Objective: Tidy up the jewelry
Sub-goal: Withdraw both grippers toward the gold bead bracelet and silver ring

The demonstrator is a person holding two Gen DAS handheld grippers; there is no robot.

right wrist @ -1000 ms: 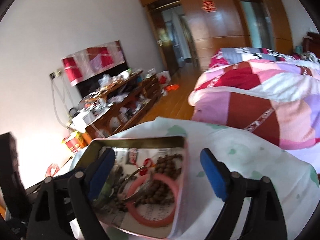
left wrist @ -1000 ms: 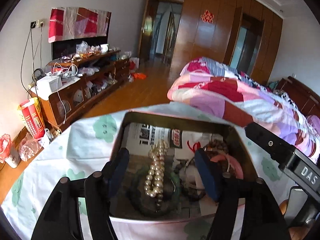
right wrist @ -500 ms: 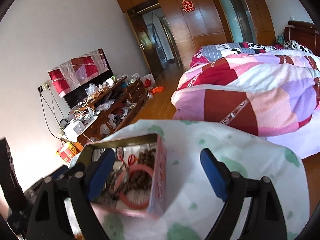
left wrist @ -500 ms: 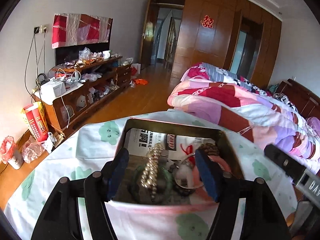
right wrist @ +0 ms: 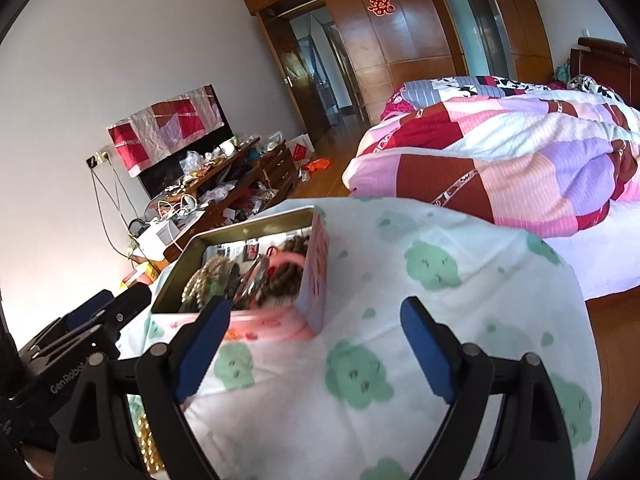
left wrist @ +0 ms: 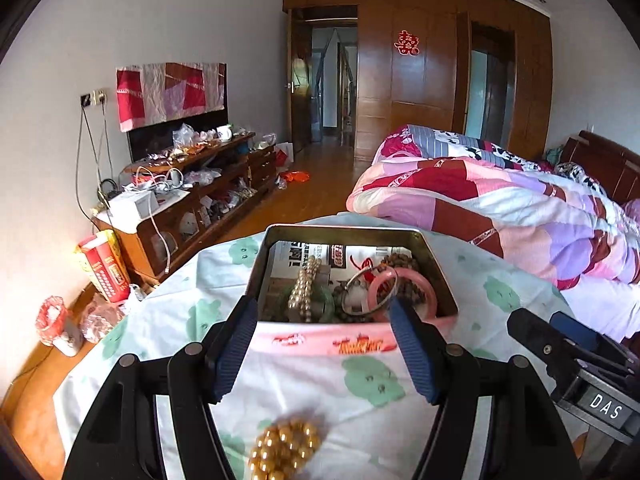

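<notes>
An open pink tin box [left wrist: 360, 342] [right wrist: 316, 276] stands on the table. It holds a pearl string [left wrist: 306, 292], a green bangle [left wrist: 326, 300], a silver bangle [left wrist: 370, 294], a pink bangle [left wrist: 424, 286] and brown beads [left wrist: 400, 260]. A gold bead bracelet [left wrist: 286, 452] lies on the cloth near me, between my left fingers. My left gripper [left wrist: 322, 350] is open and empty, just short of the tin. My right gripper [right wrist: 316, 356] is open and empty, over the cloth to the right of the tin.
The table wears a white cloth with green prints [right wrist: 432, 264]. A bed with a patchwork quilt [left wrist: 500, 208] lies to the right. A cluttered wooden TV cabinet [left wrist: 192, 200] runs along the left wall. Bags [left wrist: 104, 266] stand on the floor at the left.
Both grippers have pulled back from the tin and stay open. The gold bead bracelet has come into the left wrist view. The right gripper has drifted right, away from the tin.
</notes>
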